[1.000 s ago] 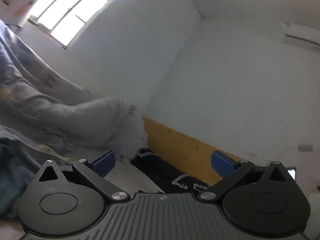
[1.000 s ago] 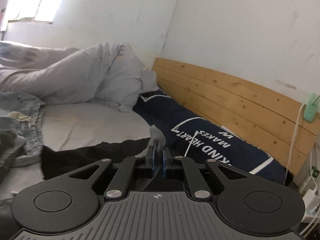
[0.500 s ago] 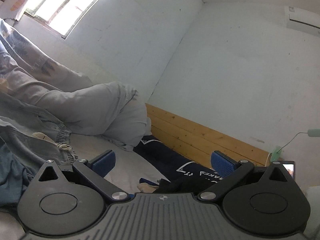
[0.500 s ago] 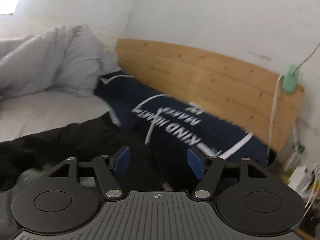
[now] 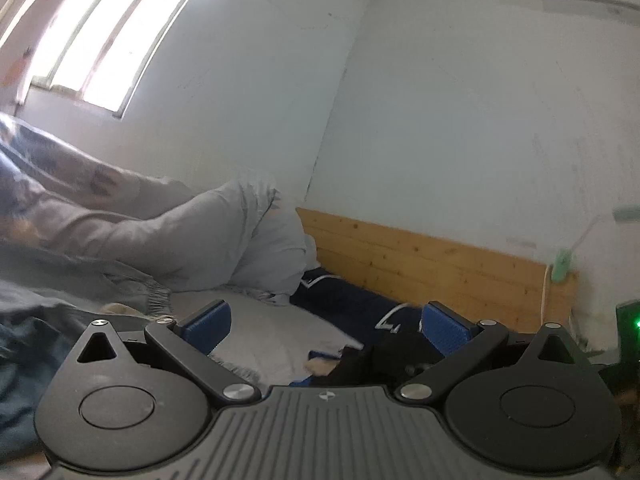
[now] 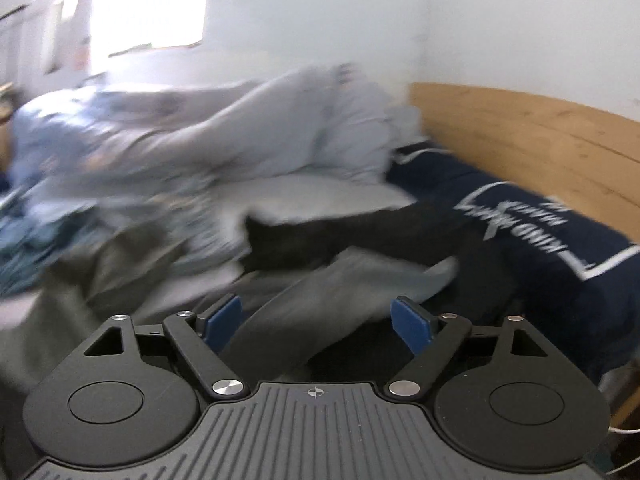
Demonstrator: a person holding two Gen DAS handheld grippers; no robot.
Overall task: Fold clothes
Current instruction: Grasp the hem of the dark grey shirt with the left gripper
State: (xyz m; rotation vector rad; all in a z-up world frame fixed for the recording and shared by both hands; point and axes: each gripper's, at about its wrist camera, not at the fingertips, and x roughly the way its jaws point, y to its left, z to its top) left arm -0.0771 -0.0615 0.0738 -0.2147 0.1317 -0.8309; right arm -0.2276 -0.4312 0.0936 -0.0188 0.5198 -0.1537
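Note:
A grey garment [image 6: 332,292] lies spread on the bed over a black garment [image 6: 320,232], just ahead of my right gripper [image 6: 318,318], which is open and empty above it. The view is motion-blurred. My left gripper [image 5: 326,326] is open and empty, held above the grey sheet [image 5: 268,332]. The other gripper's black body [image 5: 384,360] and a bit of a hand show low between its fingers. More crumpled blue-grey clothes [image 5: 24,344] lie at the left.
A bunched pale grey duvet [image 6: 240,136] fills the back of the bed. A navy pillow with white lettering [image 6: 540,220] lies along the wooden headboard [image 6: 540,136]. White walls and a bright window [image 5: 100,32] are behind. A green clip and cable [image 5: 562,266] hang at the headboard's right end.
My right gripper opened and let go of the grey garment, which now lies on the bed; the gripper then swung left. My left gripper stayed open and tilted down toward the bed.

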